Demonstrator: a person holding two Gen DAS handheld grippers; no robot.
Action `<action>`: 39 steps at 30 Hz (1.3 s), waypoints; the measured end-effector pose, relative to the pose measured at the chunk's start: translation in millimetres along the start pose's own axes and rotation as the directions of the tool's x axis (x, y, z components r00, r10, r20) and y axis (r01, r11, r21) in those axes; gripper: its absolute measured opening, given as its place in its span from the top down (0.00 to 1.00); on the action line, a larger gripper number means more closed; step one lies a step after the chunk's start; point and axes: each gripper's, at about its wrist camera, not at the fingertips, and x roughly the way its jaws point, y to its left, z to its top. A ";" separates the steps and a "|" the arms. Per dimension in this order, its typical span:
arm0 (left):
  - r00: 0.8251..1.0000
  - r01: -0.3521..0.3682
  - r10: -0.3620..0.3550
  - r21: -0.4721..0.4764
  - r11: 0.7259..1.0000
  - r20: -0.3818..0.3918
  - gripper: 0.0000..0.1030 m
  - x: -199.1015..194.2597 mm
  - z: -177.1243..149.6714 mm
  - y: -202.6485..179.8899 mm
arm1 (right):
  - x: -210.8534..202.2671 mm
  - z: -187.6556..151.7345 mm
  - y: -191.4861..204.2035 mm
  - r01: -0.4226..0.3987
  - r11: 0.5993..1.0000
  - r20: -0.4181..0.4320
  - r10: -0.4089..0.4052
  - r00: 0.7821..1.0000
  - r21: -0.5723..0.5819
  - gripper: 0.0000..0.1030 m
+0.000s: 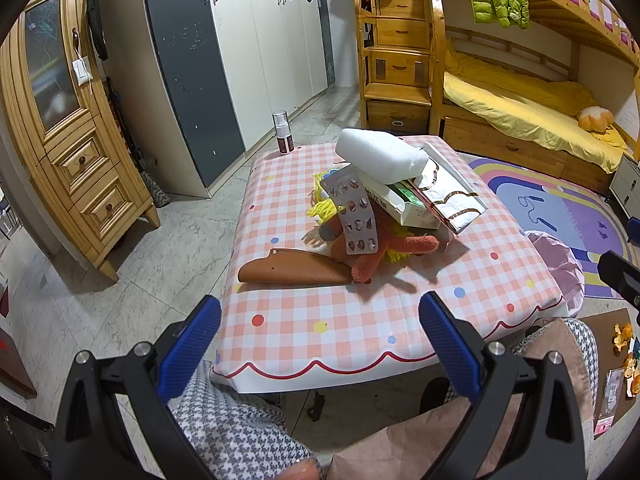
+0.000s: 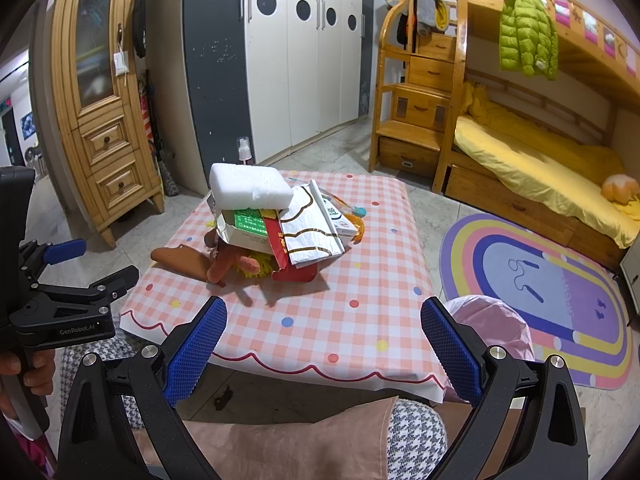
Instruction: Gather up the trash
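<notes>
A heap of household trash (image 1: 384, 204) sits mid-table on a pink checked tablecloth (image 1: 360, 320), straight ahead of both hand-held grippers and well beyond their fingertips. Topping the heap is a white foam block (image 1: 380, 156), lying across an opened cardboard box (image 2: 246, 232) and a white-and-gold bag (image 2: 310, 232). Nearer the left gripper, a spent blister pack (image 1: 354, 216) leans with its long axis running roughly away from the fingers, tilted slightly to their right; it rests on an orange plush toy (image 1: 384, 250), with a brown leather sheath (image 1: 292, 270) lying crosswise just to the left of that toy.

The left gripper (image 1: 320, 346) hangs above the near table edge with its jaws spread wide and nothing between them. The right gripper (image 2: 324, 352) is likewise parted and empty, level with the table's near edge. Just off the right gripper's right finger, beside the table, stands a bin lined with a pink bag (image 2: 496, 324).

Judging from both views, the blister pack and sheath lie closer to the left gripper, while the bag and box face the right one, which is also the nearer to the bin. Any pick calls for a forward reach over the cloth; nothing appears collected yet.
</notes>
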 end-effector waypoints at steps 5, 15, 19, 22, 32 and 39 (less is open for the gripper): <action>1.000 0.000 0.000 0.000 1.000 0.000 0.07 0.1 0.0 -0.2 | -0.4 -0.4 0.9 -0.001 1.000 0.000 0.001 1.000 0.000 0.07; 1.000 0.007 -0.007 -0.012 1.000 -0.010 0.07 5.1 6.2 3.0 | 9.0 8.9 3.4 -0.028 1.000 -0.003 0.028 1.000 0.002 0.07; 0.999 0.040 -0.041 -0.051 0.998 -0.022 0.07 17.3 16.1 12.6 | 26.6 18.1 0.9 -0.053 0.999 0.012 0.053 0.999 0.002 0.07; 0.998 0.066 -0.068 -0.076 0.995 -0.019 0.07 25.8 22.9 19.6 | 46.3 23.4 3.1 -0.056 0.998 0.005 0.056 0.998 -0.020 0.06; 0.993 0.109 -0.110 0.037 0.993 0.046 0.07 58.0 66.1 -1.7 | 92.7 35.8 -1.8 -0.038 0.996 -0.035 0.036 0.999 -0.083 0.06; 0.985 0.162 -0.169 0.141 0.977 0.037 0.07 98.4 89.7 -22.4 | 111.1 38.7 -16.8 -0.010 0.998 -0.058 0.006 0.998 -0.066 0.06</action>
